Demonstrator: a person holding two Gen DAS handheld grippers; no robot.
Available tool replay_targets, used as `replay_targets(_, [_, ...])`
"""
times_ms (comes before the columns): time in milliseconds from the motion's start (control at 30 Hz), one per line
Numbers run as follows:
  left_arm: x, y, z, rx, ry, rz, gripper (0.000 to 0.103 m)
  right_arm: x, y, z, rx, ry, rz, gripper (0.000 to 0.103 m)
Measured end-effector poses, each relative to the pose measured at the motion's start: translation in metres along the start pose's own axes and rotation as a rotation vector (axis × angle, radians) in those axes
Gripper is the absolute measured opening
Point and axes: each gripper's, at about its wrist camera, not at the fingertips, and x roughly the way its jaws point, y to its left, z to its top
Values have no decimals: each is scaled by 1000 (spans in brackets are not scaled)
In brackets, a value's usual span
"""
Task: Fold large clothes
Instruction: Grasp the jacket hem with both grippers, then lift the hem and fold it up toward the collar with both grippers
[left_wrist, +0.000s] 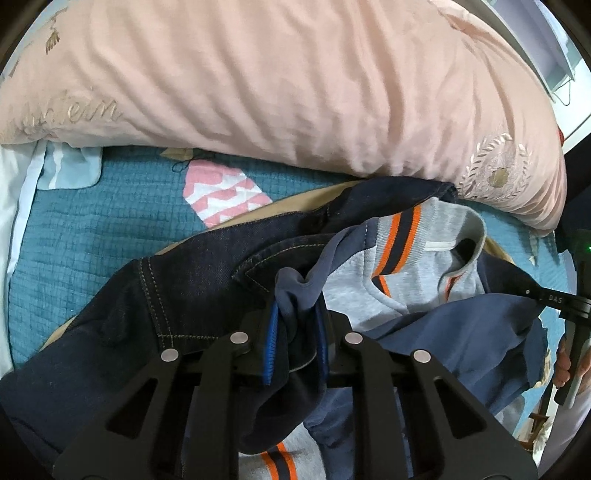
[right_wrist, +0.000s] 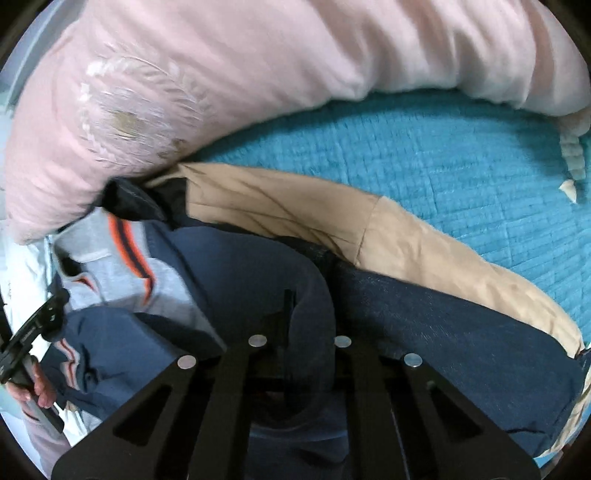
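Observation:
A grey and navy sweatshirt (left_wrist: 402, 284) with orange stripes lies crumpled on top of a pile of clothes. My left gripper (left_wrist: 295, 332) is shut on a bunched navy fold of it, which is pinched between the blue pads (left_wrist: 270, 332). In the right wrist view the sweatshirt (right_wrist: 229, 273) spreads to the left. My right gripper (right_wrist: 310, 325) is shut on a rolled navy part of it, and the cloth drapes over and hides the right finger.
Dark denim jeans (left_wrist: 177, 291) and a beige garment (right_wrist: 295, 206) lie under the sweatshirt on a teal quilt (right_wrist: 461, 162). A big pink pillow (left_wrist: 277, 85) lies just behind the pile. A person's hand (left_wrist: 567, 365) shows at the right edge.

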Motion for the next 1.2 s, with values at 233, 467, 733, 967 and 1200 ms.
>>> replay_targets(233, [-22,-4,-2,7,-24,-18,17,-31,10,-9,-15,-39,13,5])
replay_targets(467, [-57,-9,-12,11,-60,-43,16,-65,25,-33,-47,-91,33,5])
replay_targets(733, [-107,-18,-36,8,-109,-73,16,-111,32,-69,-72,-138,57,5])
replay_targets(967, [-152,-25,-72,21,-145,-98,16,-145,35,-118,-78,-171,65,5])
replay_targets(1200, [-189,-22,-129,24,-166,-113,16,-162,38,-176,-85,-176,74,5])
